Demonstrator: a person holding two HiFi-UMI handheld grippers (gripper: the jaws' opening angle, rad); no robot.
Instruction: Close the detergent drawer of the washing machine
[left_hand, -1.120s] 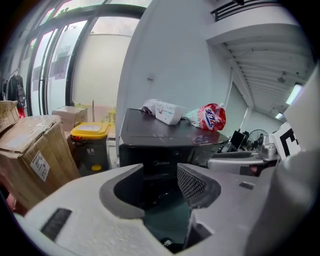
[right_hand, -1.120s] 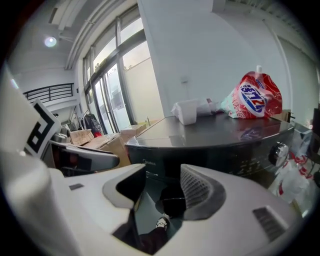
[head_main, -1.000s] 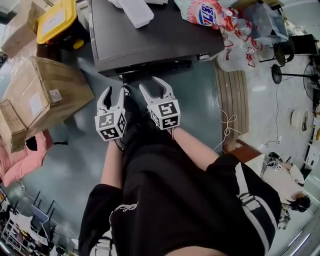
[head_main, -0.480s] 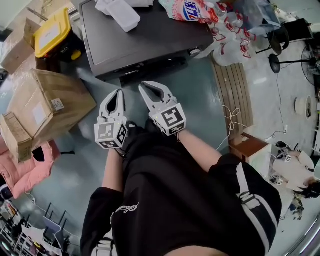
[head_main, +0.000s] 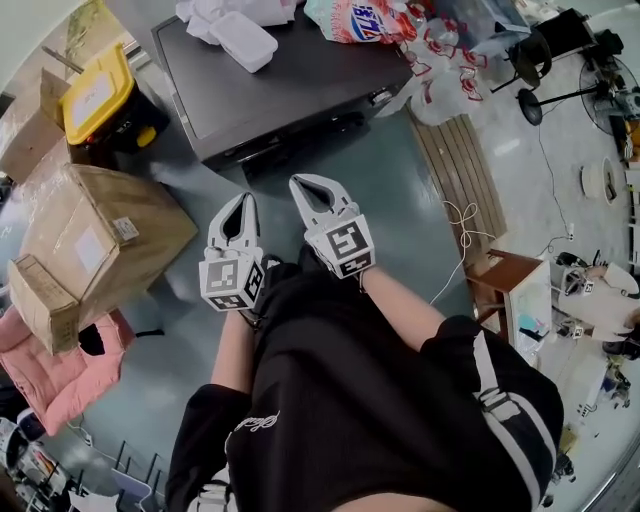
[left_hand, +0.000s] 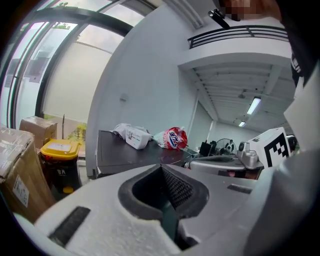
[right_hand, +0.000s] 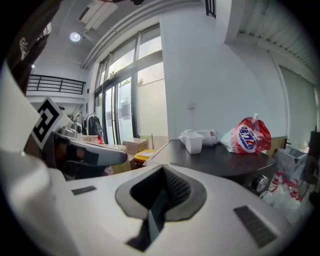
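I'm holding both grippers up side by side in front of me. The left gripper (head_main: 244, 198) is showing its jaws pressed together with nothing between them. The right gripper (head_main: 299, 181) has just been closing its jaws; they are now meeting as well, also empty.

The washing machine (head_main: 290, 85) is standing ahead of both sets of fingertips, well apart from them, with its front edge facing the grippers. I'm not making out the detergent drawer on that front from these angles.

Beyond the jaws, a white tub (head_main: 245, 40) and a red-and-white detergent bag (head_main: 352, 18) are lying on the machine's dark top. A cardboard box (head_main: 105, 235) is sitting off to the left of the left gripper, and a yellow-lidded bin (head_main: 98, 92) is standing further ahead on that side.
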